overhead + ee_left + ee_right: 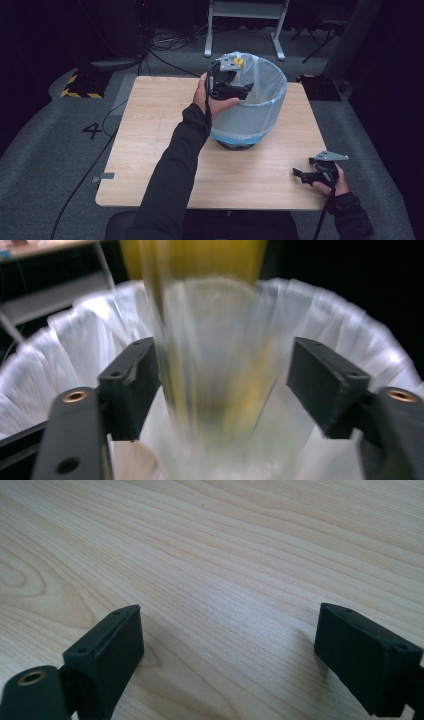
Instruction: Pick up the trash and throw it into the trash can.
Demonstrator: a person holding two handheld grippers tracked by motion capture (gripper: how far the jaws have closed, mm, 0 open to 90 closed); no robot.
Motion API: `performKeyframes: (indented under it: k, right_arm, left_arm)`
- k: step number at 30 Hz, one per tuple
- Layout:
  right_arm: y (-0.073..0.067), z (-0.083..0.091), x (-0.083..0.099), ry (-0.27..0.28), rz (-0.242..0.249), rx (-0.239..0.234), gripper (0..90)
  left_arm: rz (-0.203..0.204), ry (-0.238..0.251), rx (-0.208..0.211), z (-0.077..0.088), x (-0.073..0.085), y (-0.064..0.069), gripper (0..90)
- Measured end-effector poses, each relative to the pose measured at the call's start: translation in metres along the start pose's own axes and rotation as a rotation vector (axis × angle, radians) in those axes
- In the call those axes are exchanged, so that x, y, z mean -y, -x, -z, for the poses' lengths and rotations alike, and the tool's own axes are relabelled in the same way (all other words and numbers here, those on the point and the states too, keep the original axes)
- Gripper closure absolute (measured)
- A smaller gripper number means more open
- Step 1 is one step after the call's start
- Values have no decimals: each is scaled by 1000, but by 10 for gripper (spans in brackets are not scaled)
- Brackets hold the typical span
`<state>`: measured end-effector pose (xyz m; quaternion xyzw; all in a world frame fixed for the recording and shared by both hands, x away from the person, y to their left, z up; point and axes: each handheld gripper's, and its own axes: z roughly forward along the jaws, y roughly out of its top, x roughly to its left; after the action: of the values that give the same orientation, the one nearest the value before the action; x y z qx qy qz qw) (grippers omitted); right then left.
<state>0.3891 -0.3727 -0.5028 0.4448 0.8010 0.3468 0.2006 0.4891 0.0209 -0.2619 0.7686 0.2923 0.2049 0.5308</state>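
Note:
A round bin (260, 107) lined with a translucent white bag (350, 315) stands at the back middle of the wooden table (150, 150). My left gripper (244, 82) is held over the bin's near rim, open, jaws wide. Between the jaws, in the left gripper view (222, 375), a clear object with a yellow top (215, 340) is streaked by motion blur above the bag's inside; the right jaw stands apart from it. A yellow spot (239, 62) sits by the gripper's top. My right gripper (304, 168) (227, 635) is open, low over bare wood (225, 540) at the front right corner.
Behind the table stand a white metal frame (245, 10) and loose cables (170, 42) on the grey floor. A black and yellow striped block (82, 87) lies at the back left. A cable (85, 180) runs along the table's left side.

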Motion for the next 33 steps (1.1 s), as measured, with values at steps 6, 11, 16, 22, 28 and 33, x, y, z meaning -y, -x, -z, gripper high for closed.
performKeyframes:
  k: [6,11,16,22,28,33]
  right_arm:
    - [1,0,0,-1,5,4,122]
    - [0,0,0,-1,5,4,123]
    - [0,0,0,-1,4,3,122]
    - [0,0,0,-1,3,4,122]
    - [0,0,0,-1,4,3,122]
    - [1,0,0,0,5,2,122]
  left_arm:
    - [-8,15,-52,11,-9,0,260]
    - [-4,18,-52,17,-8,-1,218]
    - [-9,31,-48,26,-9,0,180]
    - [-53,24,-43,47,-8,4,160]
    - [-100,20,-38,78,1,5,157]
    - [-109,39,-54,104,14,1,157]
